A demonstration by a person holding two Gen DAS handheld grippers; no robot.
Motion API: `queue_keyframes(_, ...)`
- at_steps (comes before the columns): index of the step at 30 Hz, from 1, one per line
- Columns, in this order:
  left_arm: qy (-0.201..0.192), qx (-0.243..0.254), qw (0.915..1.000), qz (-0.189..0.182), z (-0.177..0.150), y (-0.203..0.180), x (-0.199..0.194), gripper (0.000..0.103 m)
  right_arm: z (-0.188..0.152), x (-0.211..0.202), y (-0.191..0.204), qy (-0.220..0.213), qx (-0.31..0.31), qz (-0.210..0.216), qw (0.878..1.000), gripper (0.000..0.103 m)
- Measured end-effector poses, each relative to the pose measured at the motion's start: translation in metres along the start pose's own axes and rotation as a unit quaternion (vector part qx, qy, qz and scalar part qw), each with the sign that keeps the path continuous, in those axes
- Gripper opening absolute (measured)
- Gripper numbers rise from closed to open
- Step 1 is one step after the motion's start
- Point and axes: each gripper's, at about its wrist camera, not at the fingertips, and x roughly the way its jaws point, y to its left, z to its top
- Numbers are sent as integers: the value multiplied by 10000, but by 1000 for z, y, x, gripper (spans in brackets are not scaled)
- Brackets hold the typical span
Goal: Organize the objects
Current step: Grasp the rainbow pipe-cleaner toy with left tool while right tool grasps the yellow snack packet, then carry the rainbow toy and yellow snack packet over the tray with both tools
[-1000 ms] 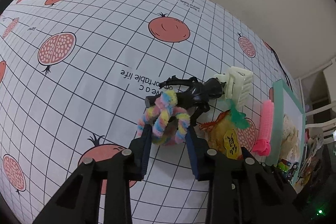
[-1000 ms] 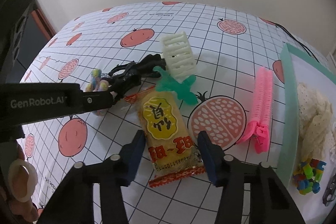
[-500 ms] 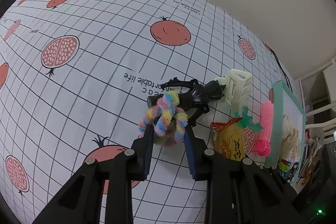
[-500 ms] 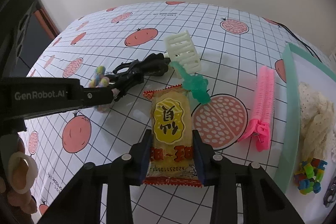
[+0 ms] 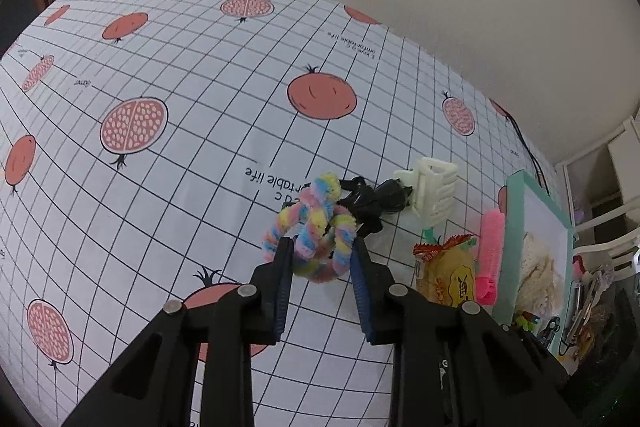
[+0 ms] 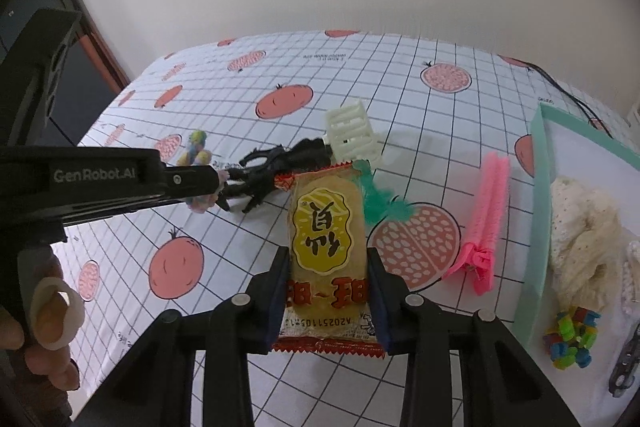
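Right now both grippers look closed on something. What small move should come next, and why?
Probably carry the snack packet rightward to the teal tray. The right gripper is clamped on its sides, and the tray already holds sorted items. The left gripper grips the pastel pipe-cleaner toy, which sits against the black claw clip, so lift that straight up afterwards.

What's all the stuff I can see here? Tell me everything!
pipe-cleaner loop: 1, pastel rainbow, between left fingers
snack packet: 1, yellow, between right fingers
claw clip: 1, cream, mid-table
black clip: 1, black, beside the cream one
green clip: 1, green, behind the packet
pink clip: 1, pink, beside the tray
tray: 1, teal rim, right
tablecloth: 1, white, pomegranate print
left gripper: 1, black
right gripper: 1, black
hand: 1, holding left gripper
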Motion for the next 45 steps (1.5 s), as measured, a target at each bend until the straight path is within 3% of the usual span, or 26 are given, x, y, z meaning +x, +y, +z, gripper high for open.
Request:
queue_keyframes(8, -174, 37, 9998, 43, 2, -9, -16, 29, 4, -21, -2, -316, 62, 188, 9993, 38)
queue_keyframes(19, -295, 267, 9992, 31, -1, -37, -29, 29, 3, -42, -25, -493, 231, 125, 9984, 38)
queue_keyframes(34, -677, 893, 9915, -665, -14, -113, -36, 29, -6, -102, -126, -1168, 1156, -856, 9827, 38)
queue_keyframes(45, -906, 1742, 9759, -950, -32, -178, -30, 29, -20, -123, -176, -1308, 1571, -1251, 9709, 38)
